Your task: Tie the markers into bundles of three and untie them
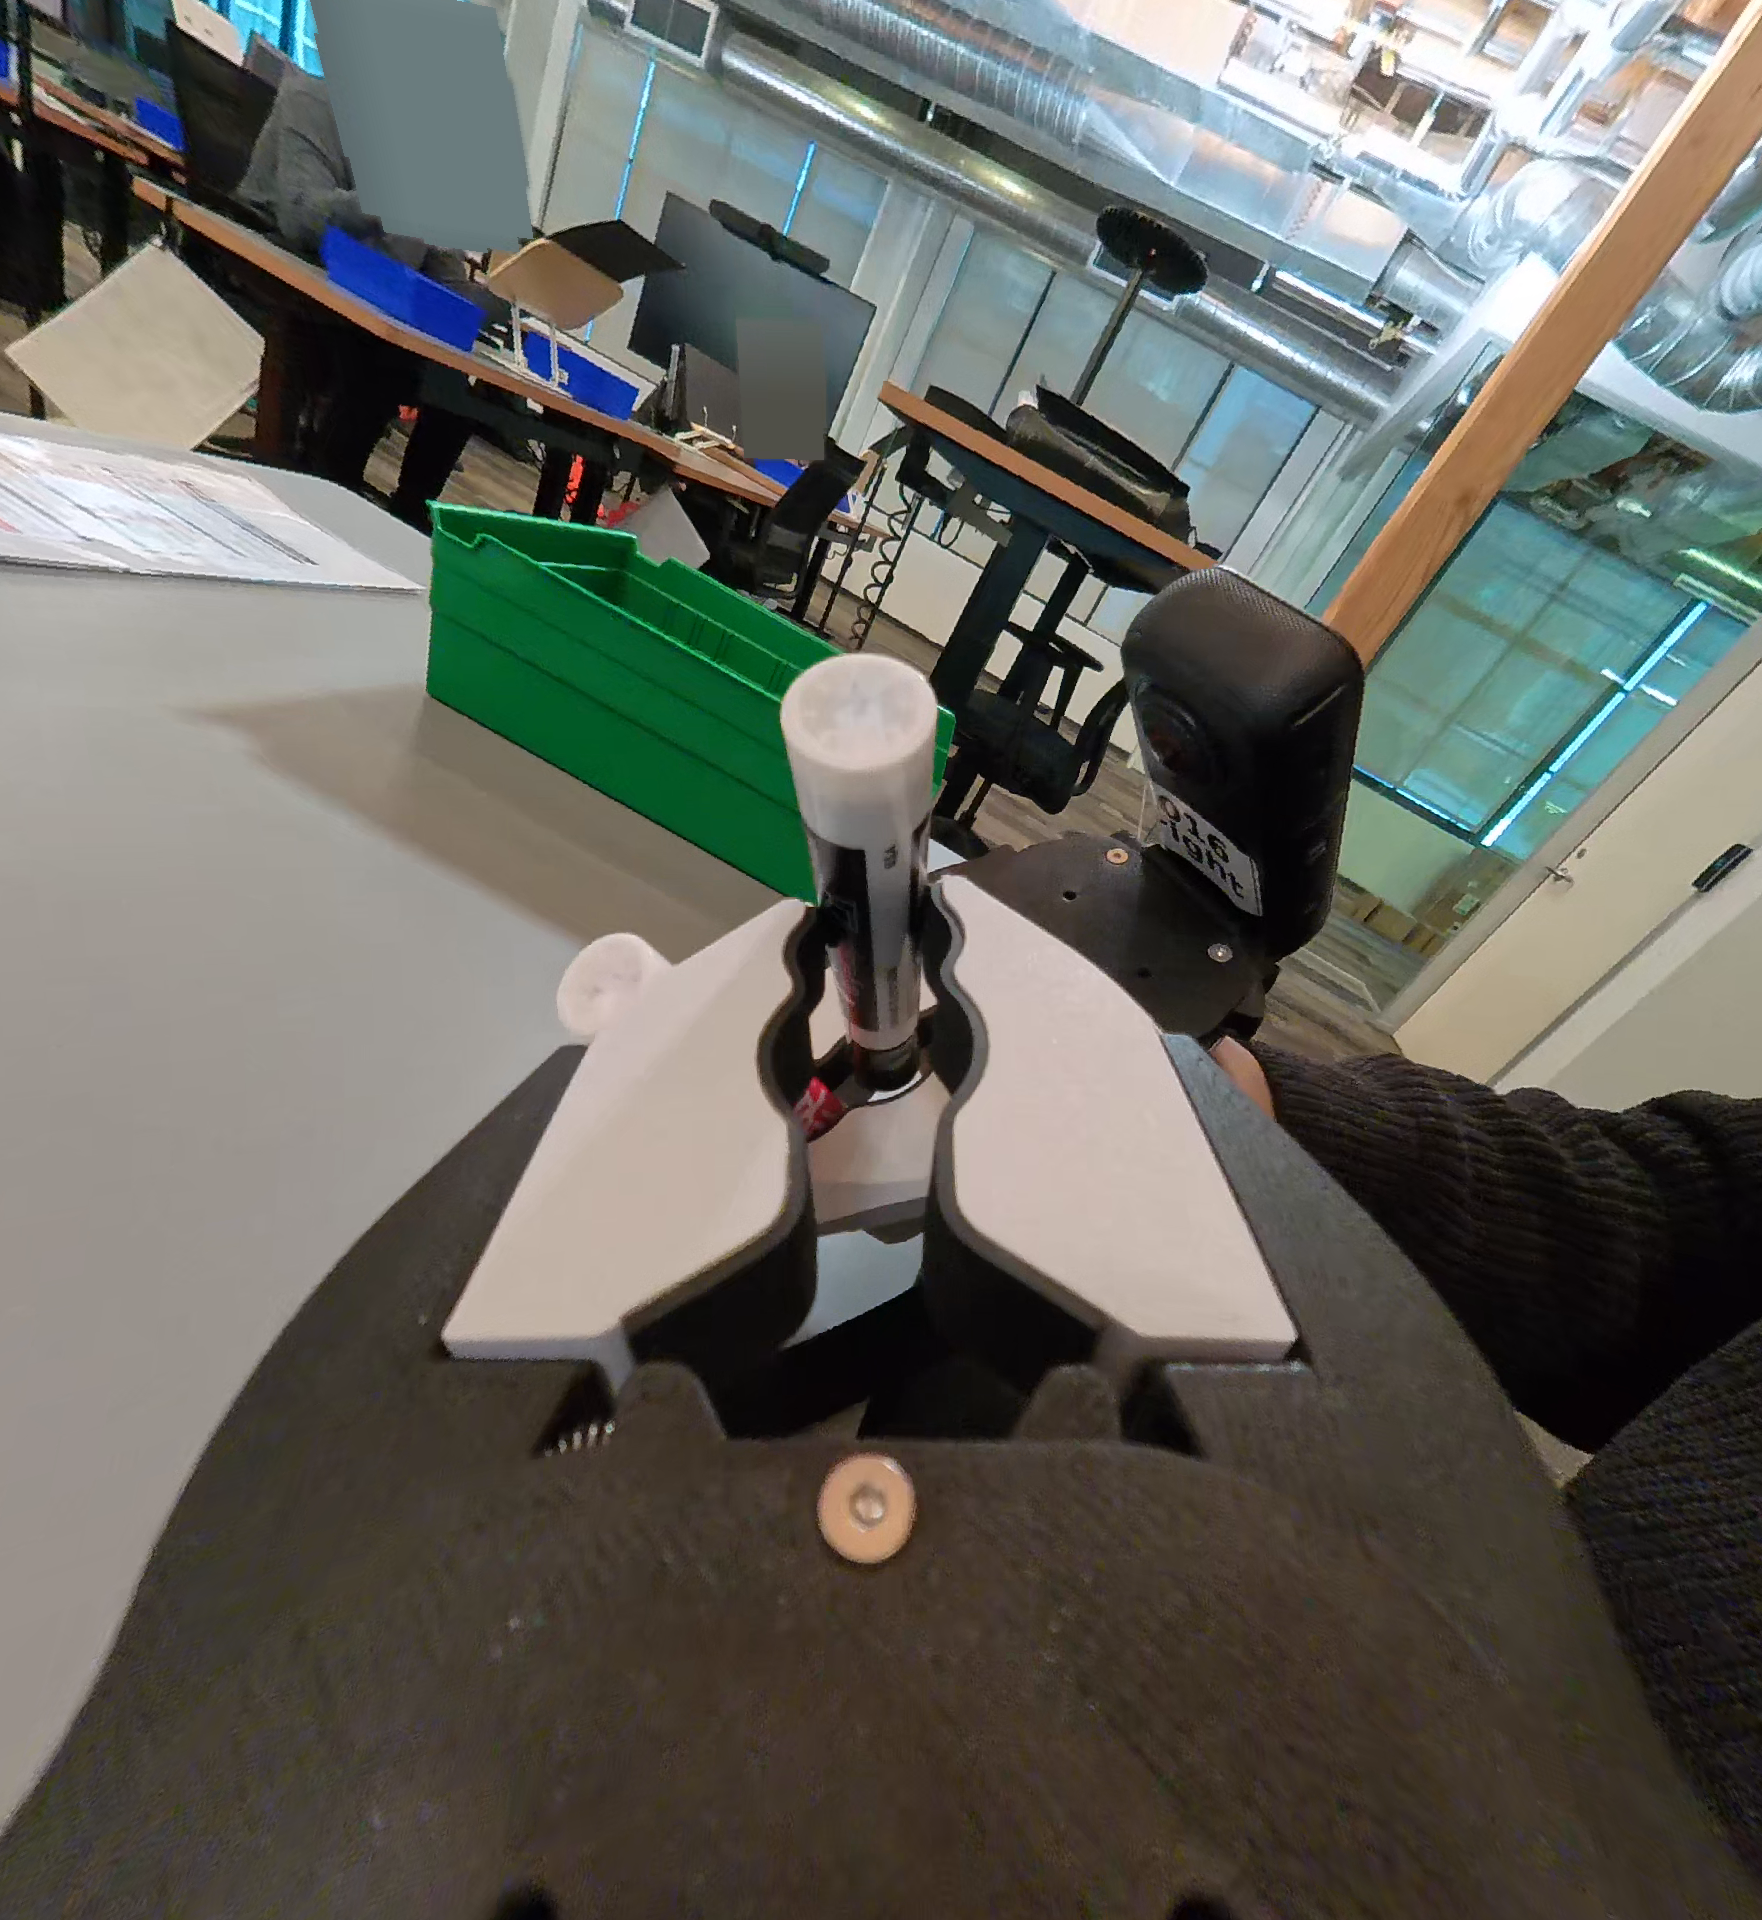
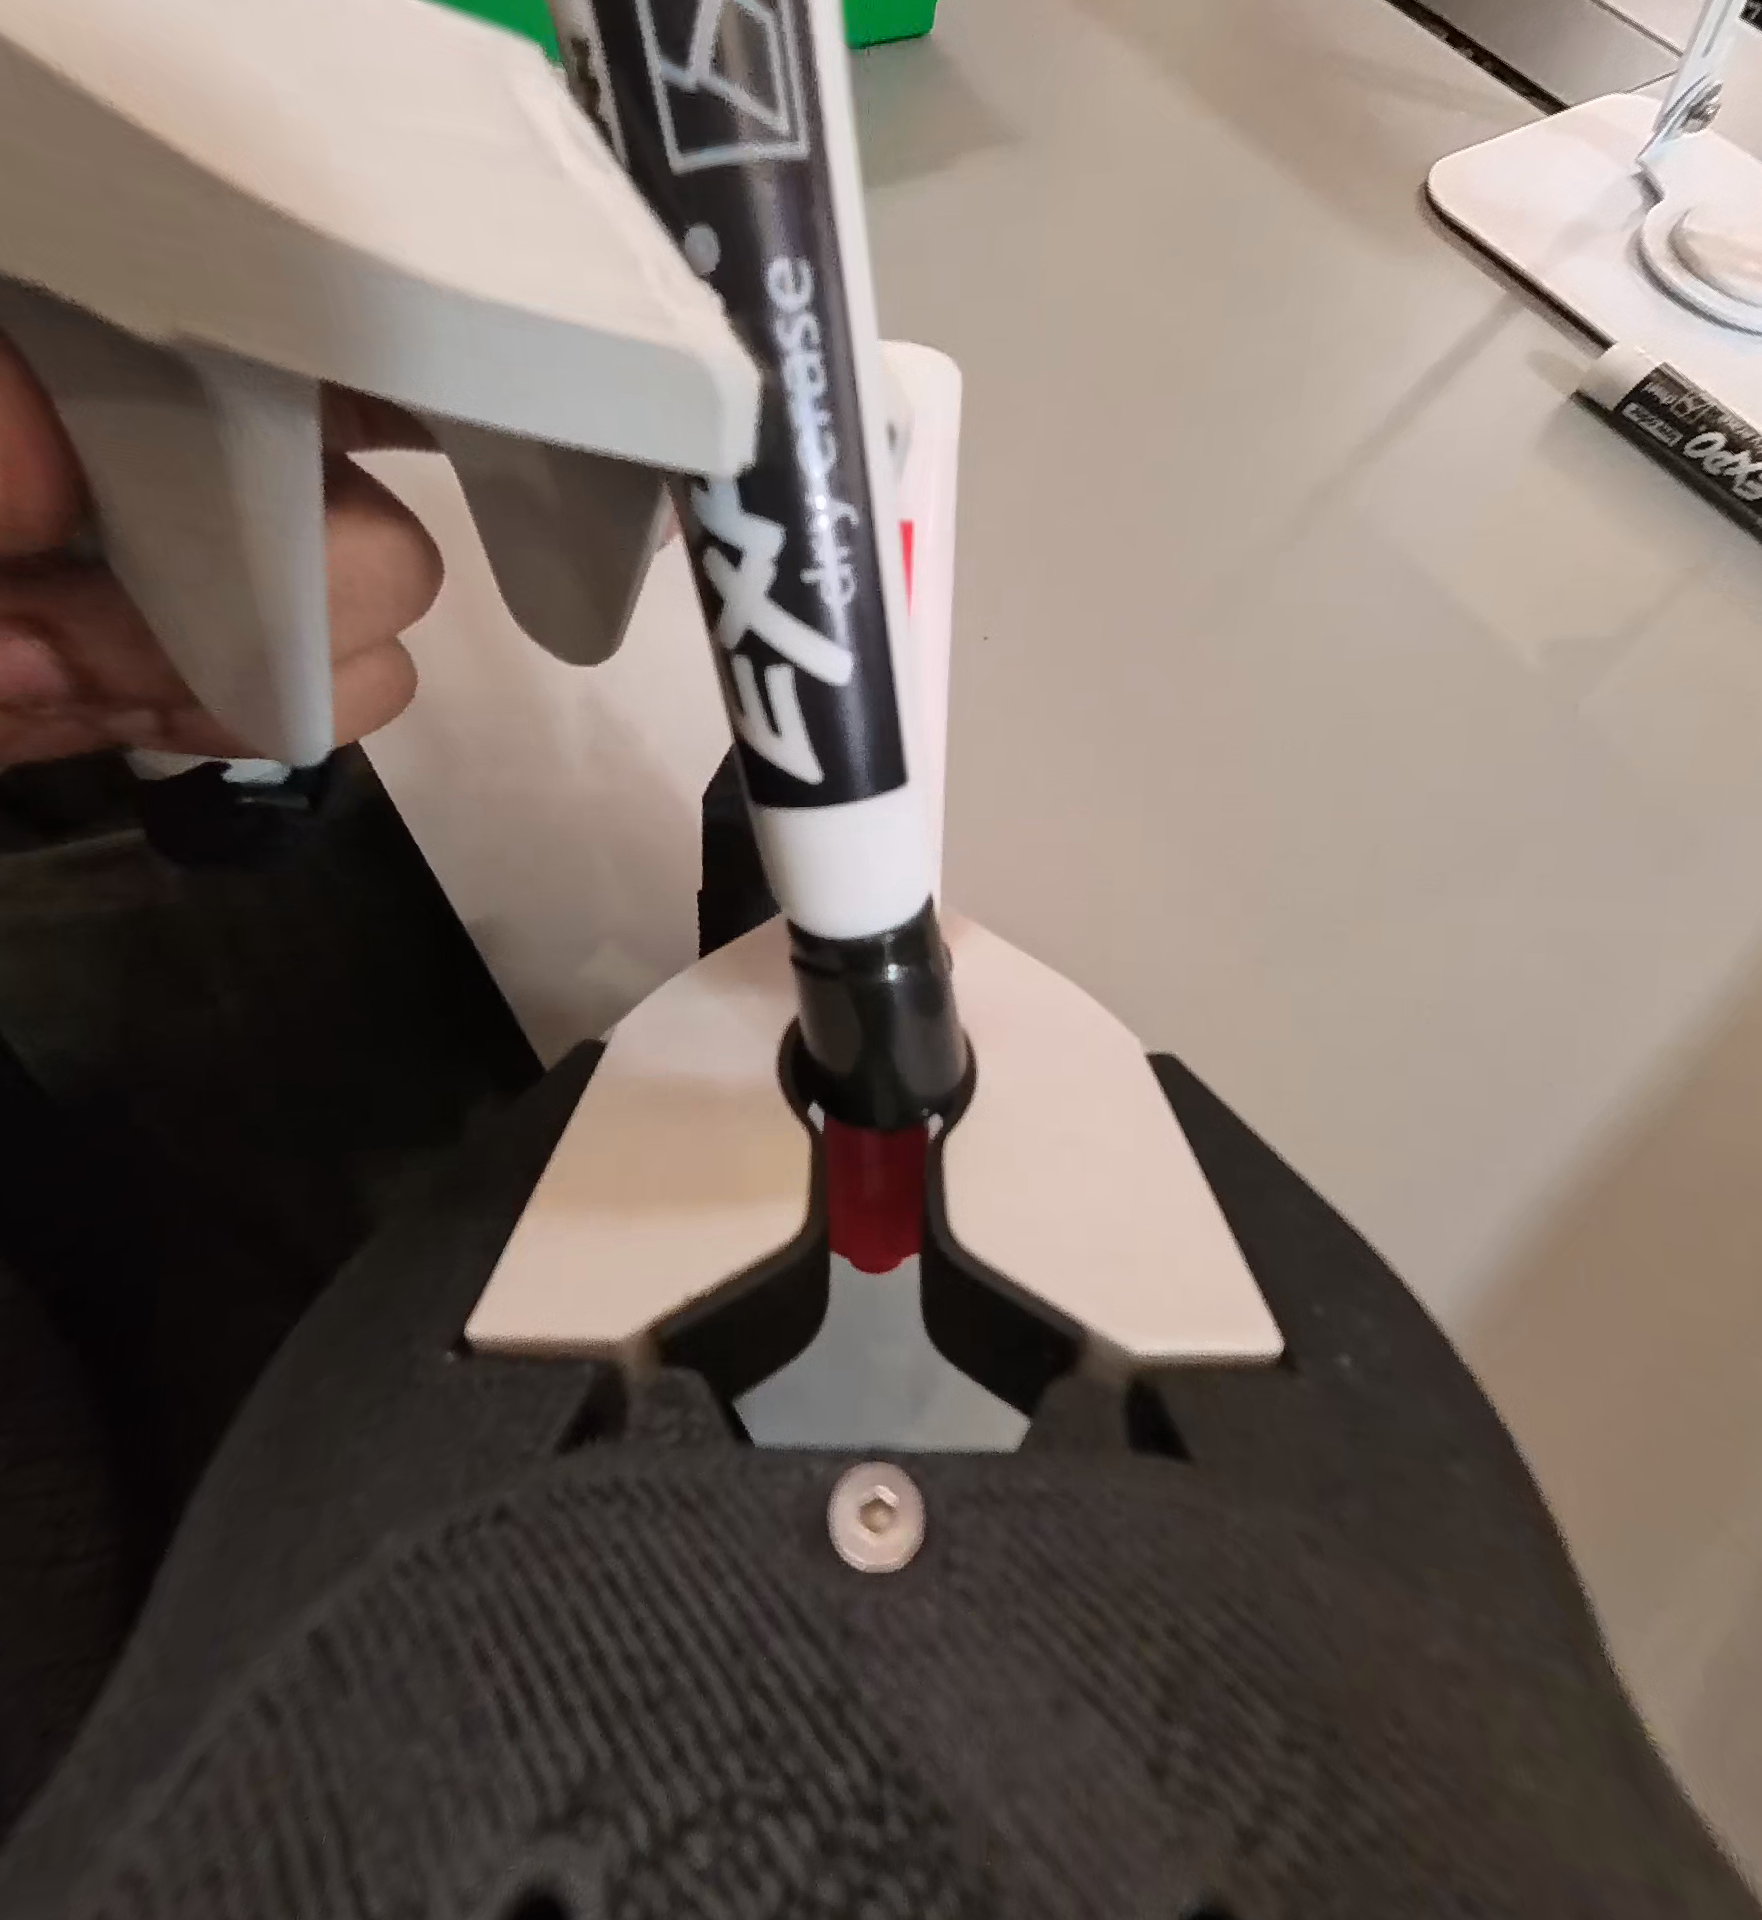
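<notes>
An open workshop of desks and ceiling ducts lies behind the pale grey table [image 1: 129, 935], where a green plastic bin [image 1: 607, 686] stands. Both the left gripper [image 1: 872, 966] and the right gripper [image 2: 877, 1070] are clamped on a black-and-white dry-erase marker [image 2: 815, 582], held above the table, a red one [image 2: 869, 1205] beside it. The barrels look light, stiff, slippery; mid-barrel grips suit best. A spare marker [image 2: 1729, 468] lies well apart.
</notes>
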